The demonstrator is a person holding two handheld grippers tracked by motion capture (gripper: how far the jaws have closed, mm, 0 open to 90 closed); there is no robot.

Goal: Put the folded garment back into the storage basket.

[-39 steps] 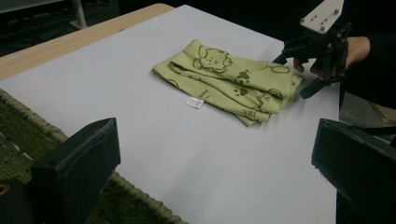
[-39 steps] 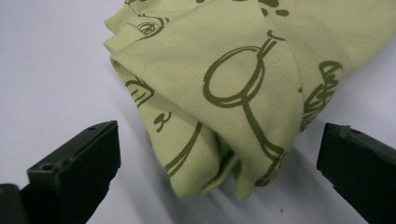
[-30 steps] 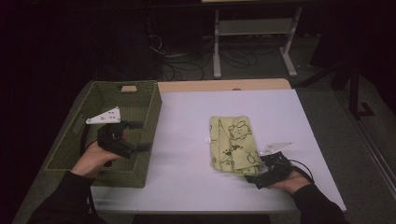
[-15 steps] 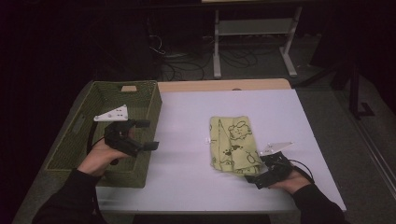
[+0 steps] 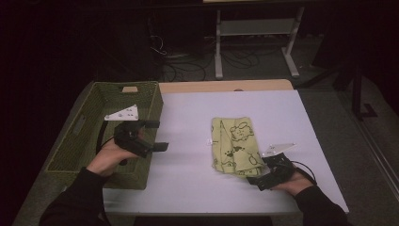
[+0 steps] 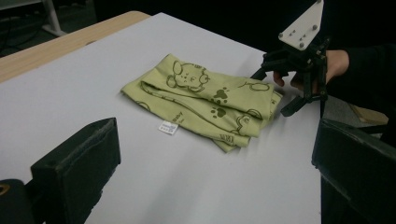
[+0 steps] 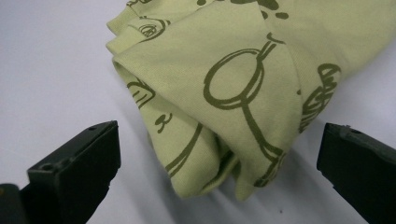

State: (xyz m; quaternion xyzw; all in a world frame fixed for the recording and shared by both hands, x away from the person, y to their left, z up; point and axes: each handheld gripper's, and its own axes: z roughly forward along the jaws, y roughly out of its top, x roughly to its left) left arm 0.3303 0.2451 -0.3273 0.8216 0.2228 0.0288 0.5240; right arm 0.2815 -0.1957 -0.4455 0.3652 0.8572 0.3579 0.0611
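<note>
The small tag [image 6: 168, 127] on the cloth [image 6: 205, 100] is too blurred to read.

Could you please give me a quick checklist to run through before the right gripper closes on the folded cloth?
1. Right gripper open: ok, fingers spread wide.
2. Folded green cloth corner lies between those fingers: ok.
3. Cloth lies flat on the white table, free of other things: ok.
4. Left gripper open and apart from the cloth: ok.
5. Green basket has room: cannot tell.
</note>
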